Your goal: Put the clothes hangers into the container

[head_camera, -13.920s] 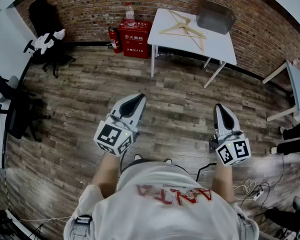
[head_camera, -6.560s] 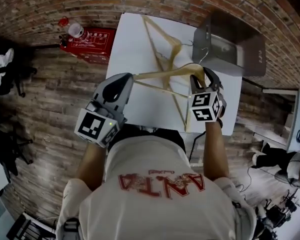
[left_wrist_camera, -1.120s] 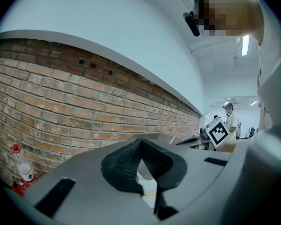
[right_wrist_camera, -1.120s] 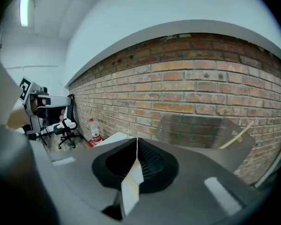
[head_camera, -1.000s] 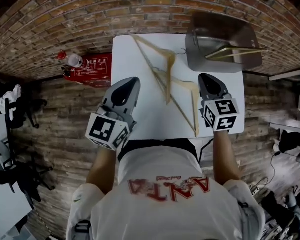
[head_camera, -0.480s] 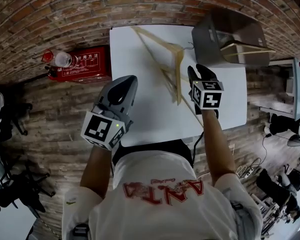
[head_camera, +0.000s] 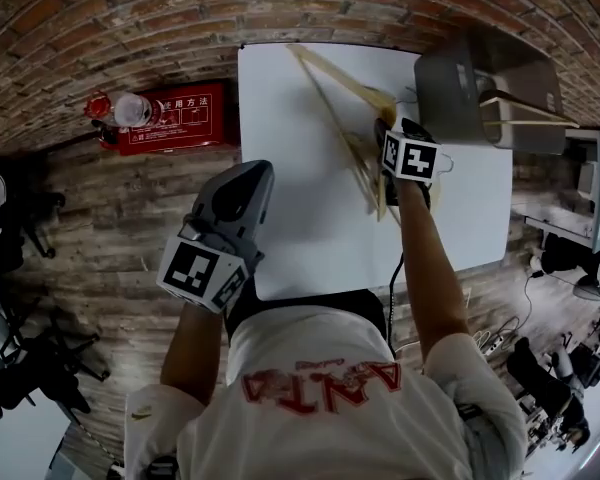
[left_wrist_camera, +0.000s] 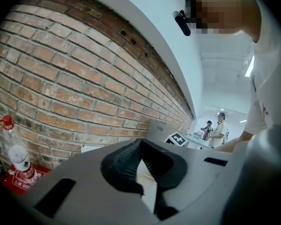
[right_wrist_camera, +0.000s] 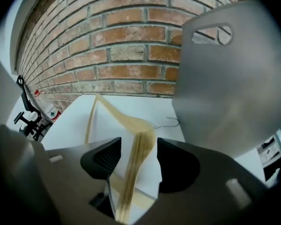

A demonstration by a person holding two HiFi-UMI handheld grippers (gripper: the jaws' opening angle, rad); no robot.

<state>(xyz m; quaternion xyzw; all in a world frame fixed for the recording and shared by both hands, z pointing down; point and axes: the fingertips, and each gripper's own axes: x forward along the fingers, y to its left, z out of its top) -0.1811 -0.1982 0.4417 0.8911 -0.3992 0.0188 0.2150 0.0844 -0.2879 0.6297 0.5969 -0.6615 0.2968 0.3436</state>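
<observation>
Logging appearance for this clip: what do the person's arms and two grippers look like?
The left gripper and right gripper are grey moulded shells with black ribbed claw pads. Each carries a white cube printed with black square markers. The person wears a white short-sleeved T-shirt with red lettering.

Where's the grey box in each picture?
Head view: grey box at top right, on the white table's far corner.
Left gripper view: small, near the centre.
Right gripper view: huge, filling the right side.
Shared landmark: the brick wall behind it.
</observation>
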